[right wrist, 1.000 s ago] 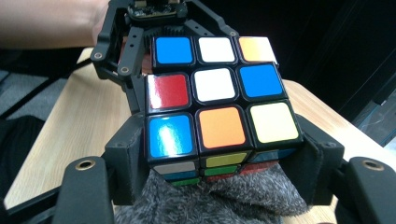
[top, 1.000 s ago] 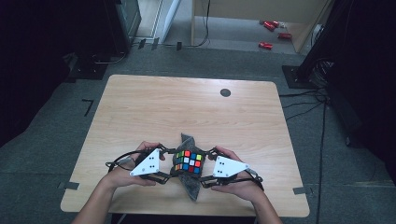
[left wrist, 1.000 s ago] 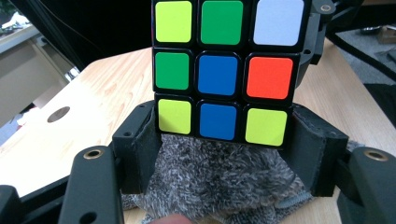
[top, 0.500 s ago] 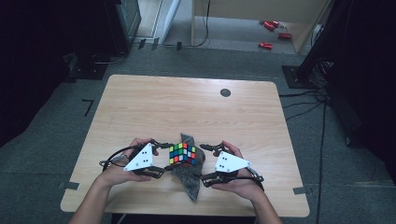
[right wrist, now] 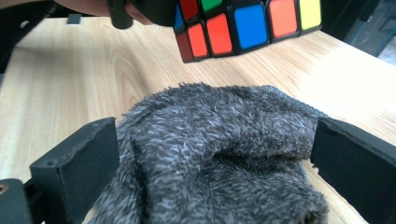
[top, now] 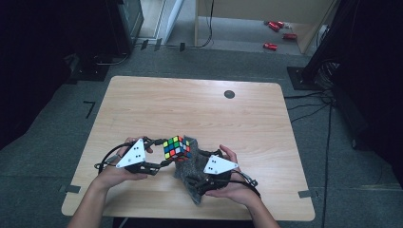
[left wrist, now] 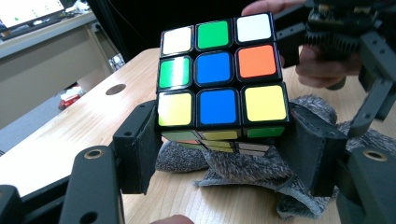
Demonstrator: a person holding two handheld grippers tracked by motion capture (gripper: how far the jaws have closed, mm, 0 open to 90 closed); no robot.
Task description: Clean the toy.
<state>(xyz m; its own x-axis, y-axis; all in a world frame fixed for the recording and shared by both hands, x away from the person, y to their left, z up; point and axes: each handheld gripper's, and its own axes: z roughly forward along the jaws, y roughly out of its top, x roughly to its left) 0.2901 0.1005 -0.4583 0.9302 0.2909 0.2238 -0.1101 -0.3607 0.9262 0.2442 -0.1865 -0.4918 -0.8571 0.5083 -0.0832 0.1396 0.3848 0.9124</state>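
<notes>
A scrambled Rubik's cube [top: 177, 147] [left wrist: 219, 70] is lifted off the table, with my left gripper [top: 172, 153] [left wrist: 224, 149] shut on its lower layers from both sides. Under and to the right of it lies a crumpled grey fleecy cloth [top: 184, 172] [left wrist: 243, 172] [right wrist: 210, 140]. My right gripper [top: 194, 176] [right wrist: 210, 158] is low over that cloth. Its jaws have just been opening and now stand wide, with the cloth bunched between them. In the right gripper view the cube [right wrist: 243, 25] hangs above and beyond the cloth.
The wooden table [top: 190, 109] has a small black round grommet [top: 229, 94] near its far edge. Both hands work at the near edge. Red objects [top: 278, 26] lie on the floor far behind, and dark equipment stands at both sides.
The right gripper has let go of the cube, opened and dropped down onto the cloth. The left gripper has carried the cube a little left and away from it.
</notes>
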